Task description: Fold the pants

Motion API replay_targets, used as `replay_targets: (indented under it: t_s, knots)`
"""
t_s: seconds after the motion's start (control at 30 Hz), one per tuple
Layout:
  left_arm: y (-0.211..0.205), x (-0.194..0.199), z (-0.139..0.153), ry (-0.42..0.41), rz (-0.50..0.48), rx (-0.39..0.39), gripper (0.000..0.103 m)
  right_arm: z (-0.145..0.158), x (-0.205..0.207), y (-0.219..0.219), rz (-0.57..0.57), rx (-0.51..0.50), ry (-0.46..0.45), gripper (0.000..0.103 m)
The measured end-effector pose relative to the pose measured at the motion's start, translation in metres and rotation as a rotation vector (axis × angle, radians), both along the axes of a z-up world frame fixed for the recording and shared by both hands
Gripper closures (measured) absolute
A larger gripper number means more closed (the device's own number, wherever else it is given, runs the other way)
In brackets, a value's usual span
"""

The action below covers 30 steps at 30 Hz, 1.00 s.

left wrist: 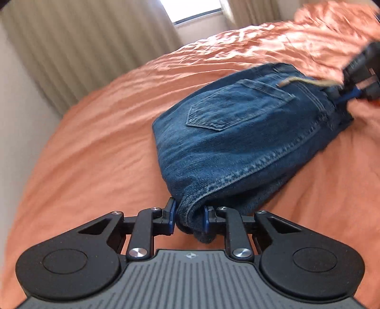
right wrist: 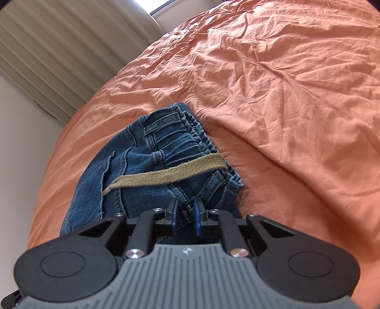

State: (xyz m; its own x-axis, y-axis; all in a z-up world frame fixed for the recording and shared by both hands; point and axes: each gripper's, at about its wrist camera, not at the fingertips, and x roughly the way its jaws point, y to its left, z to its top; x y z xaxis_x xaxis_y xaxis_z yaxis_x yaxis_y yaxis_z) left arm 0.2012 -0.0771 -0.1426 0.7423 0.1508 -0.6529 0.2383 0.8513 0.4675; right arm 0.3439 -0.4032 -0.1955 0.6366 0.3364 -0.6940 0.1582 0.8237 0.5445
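Blue denim pants (left wrist: 237, 133) lie folded in a thick bundle on the bed, back pocket (left wrist: 228, 107) facing up. My left gripper (left wrist: 190, 215) is shut on a hemmed corner of the bundle at its near end. At the far right, my right gripper (left wrist: 344, 95) holds the waistband end. In the right wrist view the pants (right wrist: 142, 161) show their elastic waistband and a tan drawstring (right wrist: 171, 176) lying across it. My right gripper (right wrist: 186, 216) is shut on a stitched denim seam just below the waistband.
A wrinkled orange bedsheet (right wrist: 285, 95) covers the whole bed around the pants. Beige curtains (left wrist: 83, 35) and a bright window (left wrist: 194, 9) stand behind the bed. A pale wall (left wrist: 19, 118) borders the bed's left edge.
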Motion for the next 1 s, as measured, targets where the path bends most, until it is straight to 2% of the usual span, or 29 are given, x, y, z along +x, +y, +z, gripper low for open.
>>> replay_targets:
  t_s: [0.07, 0.1, 0.27, 0.3, 0.4, 0.5, 0.7, 0.8, 0.87, 0.97, 1.0]
  knots:
    - [-0.007, -0.009, -0.013, 0.015, -0.096, 0.168, 0.086, -0.001, 0.002, 0.0, 0.0, 0.0, 0.009, 0.096]
    - [-0.006, -0.012, -0.022, 0.037, -0.126, 0.218, 0.089, -0.002, 0.003, 0.0, 0.001, 0.004, 0.013, 0.096]
    - [-0.002, -0.022, -0.059, 0.093, -0.213, 0.357, 0.092, -0.006, 0.003, 0.0, 0.005, 0.019, 0.024, 0.097]
    - [-0.003, -0.022, -0.062, 0.099, -0.212, 0.359, 0.092, -0.006, 0.003, -0.001, 0.003, 0.022, 0.026, 0.097]
    - [-0.002, -0.016, -0.064, 0.12, -0.171, 0.298, 0.093, -0.008, 0.005, -0.001, -0.001, 0.023, 0.03, 0.098]
    - [-0.008, -0.028, -0.066, 0.09, -0.206, 0.346, 0.093, -0.009, 0.006, 0.0, 0.005, 0.008, 0.026, 0.098]
    - [-0.004, -0.039, -0.049, 0.068, -0.214, 0.304, 0.092, -0.008, 0.002, -0.001, 0.001, 0.012, 0.02, 0.098]
    - [-0.001, -0.04, -0.041, 0.081, -0.217, 0.277, 0.092, -0.007, -0.002, 0.0, 0.006, 0.007, 0.02, 0.098]
    - [0.001, -0.04, -0.04, 0.124, -0.226, 0.259, 0.094, -0.005, -0.005, -0.001, 0.007, 0.008, 0.027, 0.098]
    - [0.009, -0.047, -0.039, 0.137, -0.212, 0.274, 0.095, 0.001, -0.014, -0.005, 0.005, 0.008, 0.023, 0.092]
    - [0.012, -0.048, -0.034, 0.133, -0.197, 0.252, 0.095, 0.005, -0.016, -0.007, 0.009, 0.009, 0.018, 0.085]
